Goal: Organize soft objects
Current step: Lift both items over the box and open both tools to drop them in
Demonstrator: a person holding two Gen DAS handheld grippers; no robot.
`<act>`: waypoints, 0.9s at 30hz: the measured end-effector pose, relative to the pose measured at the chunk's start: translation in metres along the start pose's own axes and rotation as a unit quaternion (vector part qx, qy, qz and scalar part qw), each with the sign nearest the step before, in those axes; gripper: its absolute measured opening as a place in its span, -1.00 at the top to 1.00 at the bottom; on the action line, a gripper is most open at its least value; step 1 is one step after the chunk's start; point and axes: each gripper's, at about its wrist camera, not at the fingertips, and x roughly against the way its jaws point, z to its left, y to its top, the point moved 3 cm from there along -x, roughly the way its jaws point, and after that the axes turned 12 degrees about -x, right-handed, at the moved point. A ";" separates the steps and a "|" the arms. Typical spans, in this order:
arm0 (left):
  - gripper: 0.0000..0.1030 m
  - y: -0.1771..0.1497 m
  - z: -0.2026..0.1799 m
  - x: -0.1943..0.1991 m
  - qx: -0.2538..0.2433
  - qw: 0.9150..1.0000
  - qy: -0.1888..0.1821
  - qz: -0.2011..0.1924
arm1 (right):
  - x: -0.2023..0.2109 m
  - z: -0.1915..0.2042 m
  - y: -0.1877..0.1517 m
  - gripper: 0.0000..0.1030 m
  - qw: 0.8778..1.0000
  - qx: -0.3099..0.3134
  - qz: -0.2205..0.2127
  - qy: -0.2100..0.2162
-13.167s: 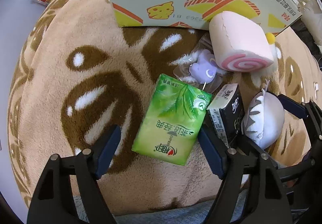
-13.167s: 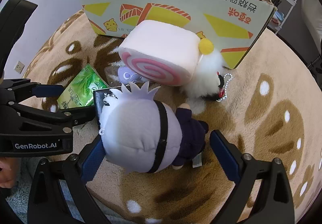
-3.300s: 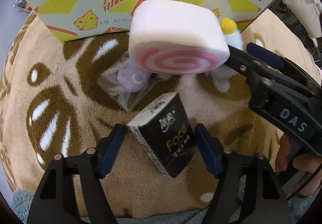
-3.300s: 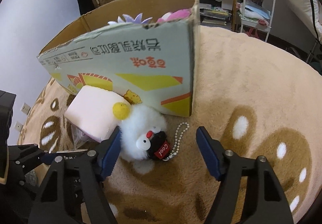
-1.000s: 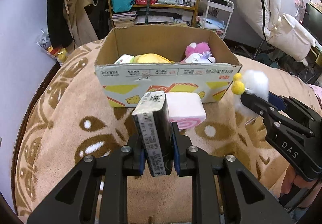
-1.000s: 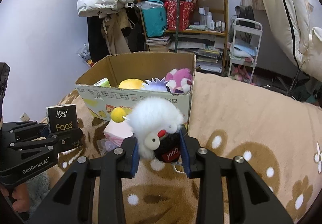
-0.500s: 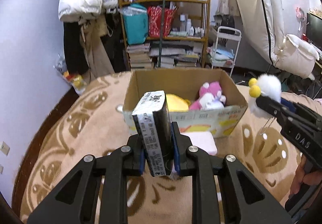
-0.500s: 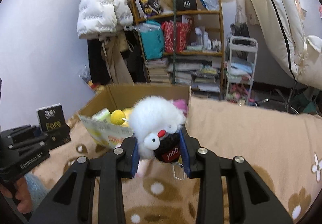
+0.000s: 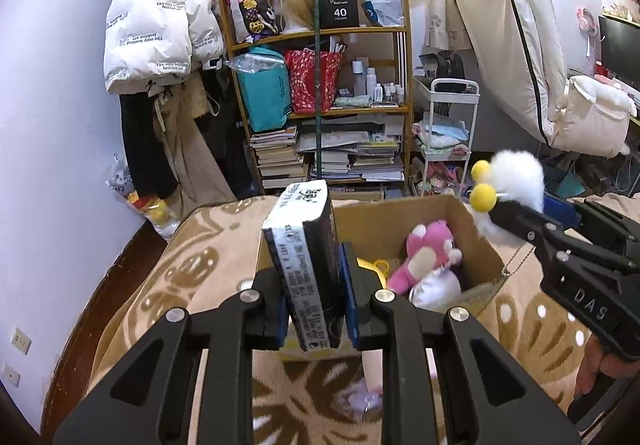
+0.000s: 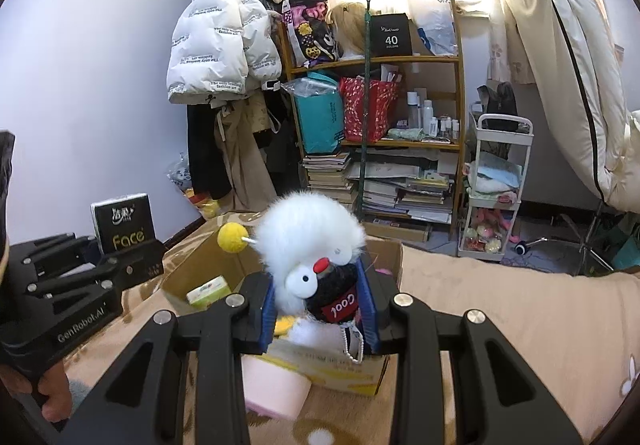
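Setting: patterned rug (image 9: 192,257), cluttered shelf (image 9: 320,85) behind.
Box (image 9: 472,245): open, toys inside.
Left gripper (image 9: 314,281): clamped on tissue pack (image 9: 306,257); light, squashy, best held across flat sides.
Right gripper (image 10: 318,299): pinching fluffy toy (image 10: 312,245); soft, near weightless, best held at body.

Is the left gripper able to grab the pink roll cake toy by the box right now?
Probably not yet. The left gripper is shut on the black tissue pack, so its jaws are full, and the pink roll cake toy lies low beside the cardboard box.
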 end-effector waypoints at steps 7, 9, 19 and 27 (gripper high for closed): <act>0.57 0.004 -0.002 -0.023 -0.008 1.000 0.003 0.001 | -0.023 -0.006 0.002 0.28 1.000 0.001 0.014 -0.006; 0.57 0.000 -0.003 -0.032 -0.005 1.000 -0.002 0.010 | -0.030 -0.007 -0.001 0.28 1.000 0.002 0.024 -0.007; 0.50 -0.019 -0.006 -0.068 0.005 0.998 -0.007 0.060 | -0.057 -0.013 -0.026 0.25 0.996 0.006 0.081 -0.022; -0.03 -0.025 0.006 -0.075 0.037 0.997 -0.004 0.071 | -0.059 -0.014 -0.029 0.11 0.995 0.012 0.092 -0.026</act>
